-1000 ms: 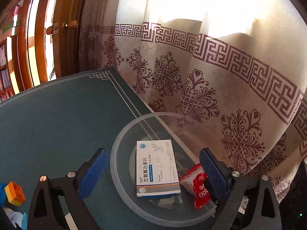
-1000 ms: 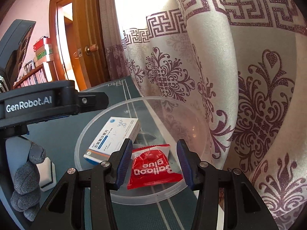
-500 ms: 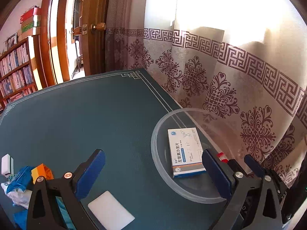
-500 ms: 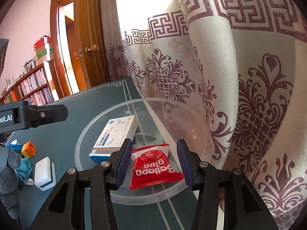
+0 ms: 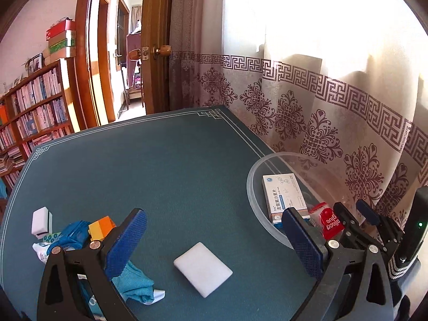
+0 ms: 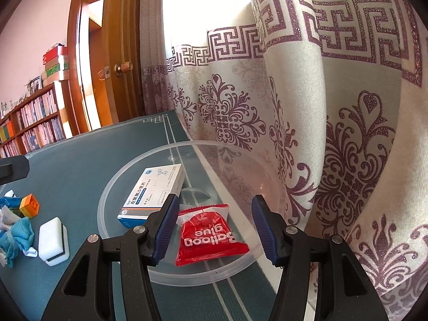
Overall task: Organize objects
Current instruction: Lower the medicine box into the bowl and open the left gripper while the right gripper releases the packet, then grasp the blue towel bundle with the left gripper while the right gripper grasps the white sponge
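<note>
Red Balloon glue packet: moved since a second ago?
No. In the right wrist view the red packet stays in the clear bowl, beside the medicine box.

A lived-in home, a study or sitting room. At the left of the frame a wooden bookshelf (image 5: 34,112) stands packed with books, with boxes (image 5: 60,42) stacked on top. At upper centre a varnished door (image 5: 156,40) with a brass knob (image 5: 163,50) opens onto another room. A patterned curtain (image 5: 307,107) fills the right, behind a bench (image 5: 160,165) covered in green.

Teal table (image 5: 165,165) bears clear bowl (image 6: 112,190), white sponge (image 5: 202,268), toy clutter (image 5: 77,236).
</note>
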